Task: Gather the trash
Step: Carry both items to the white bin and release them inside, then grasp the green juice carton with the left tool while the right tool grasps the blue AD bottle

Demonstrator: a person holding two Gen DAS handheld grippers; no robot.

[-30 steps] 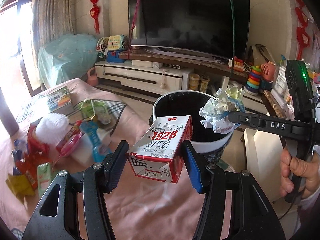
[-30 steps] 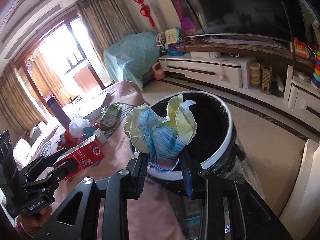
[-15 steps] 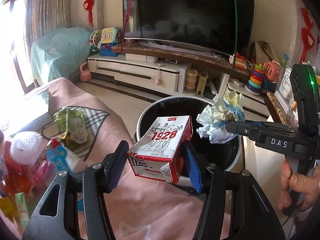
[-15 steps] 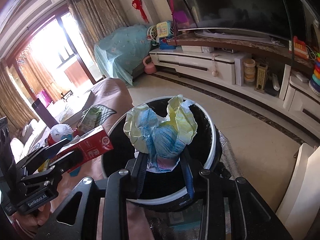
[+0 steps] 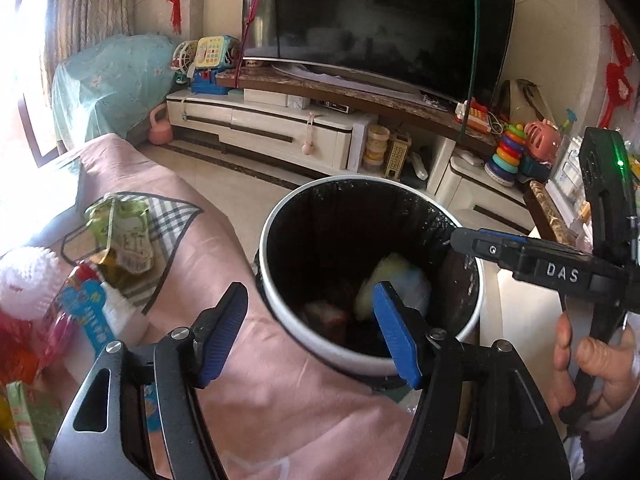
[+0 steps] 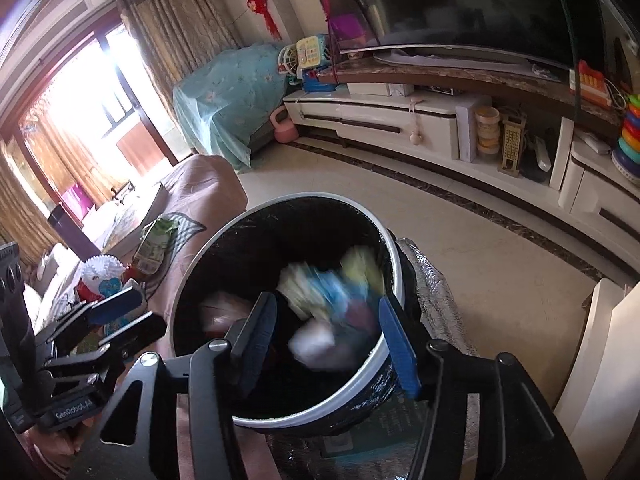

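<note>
L gripper [image 5: 310, 330] fingers opening w/ nothing between, R gripper [image 6: 326, 334] fingers opening too, crumpled paper [image 6: 332, 284] blurring beyond them inside bin [image 6: 394, 264], red carton [image 5: 326, 318] lying in bin past L fingers

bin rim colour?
White rim around a black liner; clearest in the left wrist view.

glossy black plastic liner [image 5: 344, 236] in smooth white bin [image 5: 360, 356]; matt pink cloth [image 5: 280, 380].
</note>
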